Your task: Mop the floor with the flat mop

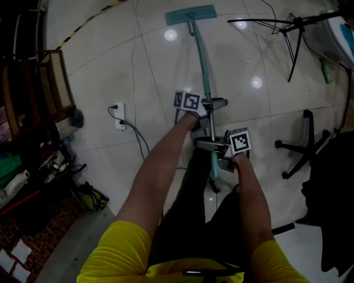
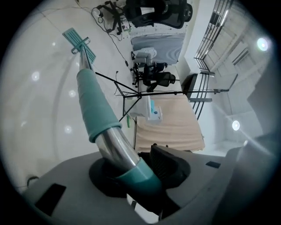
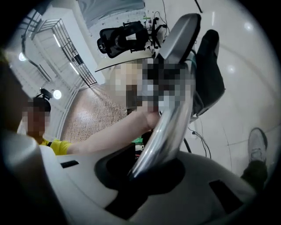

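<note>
The flat mop [image 1: 199, 55] is clamped at its handle by the left gripper [image 1: 210, 106] and, nearer, the right gripper [image 1: 215, 146]; its head lies far ahead on the floor [image 1: 110, 66]. Mopping is judged under way.

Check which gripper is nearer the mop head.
Left. Left gripper clamps the handle farther toward the mop head; right gripper clamps it behind, nearer its top end.

Both forearms bare, extended fwd and down, approx. parallel. L arm [image 1: 157, 166] reaches farther than R arm [image 1: 249, 193]. The left gripper [image 1: 207, 108] sits ahead of the right gripper [image 1: 215, 146]. L jaws are clamped on the mop handle [image 1: 200, 55]. R jaws grip the same handle at its metal section, nearer the body.
</note>
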Motion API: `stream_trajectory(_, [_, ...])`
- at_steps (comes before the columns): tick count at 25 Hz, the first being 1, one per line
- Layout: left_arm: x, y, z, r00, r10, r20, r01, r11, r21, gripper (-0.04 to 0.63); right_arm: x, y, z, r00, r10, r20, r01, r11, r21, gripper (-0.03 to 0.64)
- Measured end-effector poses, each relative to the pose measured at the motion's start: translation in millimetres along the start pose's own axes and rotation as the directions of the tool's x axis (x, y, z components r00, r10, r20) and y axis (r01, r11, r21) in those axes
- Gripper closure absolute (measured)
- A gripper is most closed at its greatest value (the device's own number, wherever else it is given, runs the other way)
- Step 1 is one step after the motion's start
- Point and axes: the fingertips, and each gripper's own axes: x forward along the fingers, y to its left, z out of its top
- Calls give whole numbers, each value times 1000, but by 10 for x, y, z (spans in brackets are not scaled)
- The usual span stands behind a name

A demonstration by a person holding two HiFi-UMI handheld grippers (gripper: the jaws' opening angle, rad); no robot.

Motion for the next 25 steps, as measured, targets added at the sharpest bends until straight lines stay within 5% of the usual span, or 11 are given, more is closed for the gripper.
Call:
stream_trajectory(5, [95, -198, -195, 999, -21, 47, 21, 1000, -15, 426, -149, 215, -253, 1000, 29, -6, -29, 997, 70, 527])
stream_trajectory(12, [337, -897, -2602, 997, -17, -81, 9, 995, -98, 405, -849, 859, -2481, 991, -28, -132, 53, 980, 192, 528])
stream_trajectory(16, [383, -1178, -3376, 1000, 4, -28, -9, 985, -174, 407, -1093, 1201, -3169, 986, 16, -168, 24, 972, 234, 519])
stream_trajectory(20, [389, -884, -3051, 999, 41, 9, -40, 989, -143, 397, -1050, 947, -2932, 975, 44, -216, -8, 986, 164, 514])
stream_trajectory(25, [269, -378, -1709, 994, -18, 109, 22, 999, -30, 399, -740, 383, -1739, 986, 57, -154, -53, 998, 35, 512])
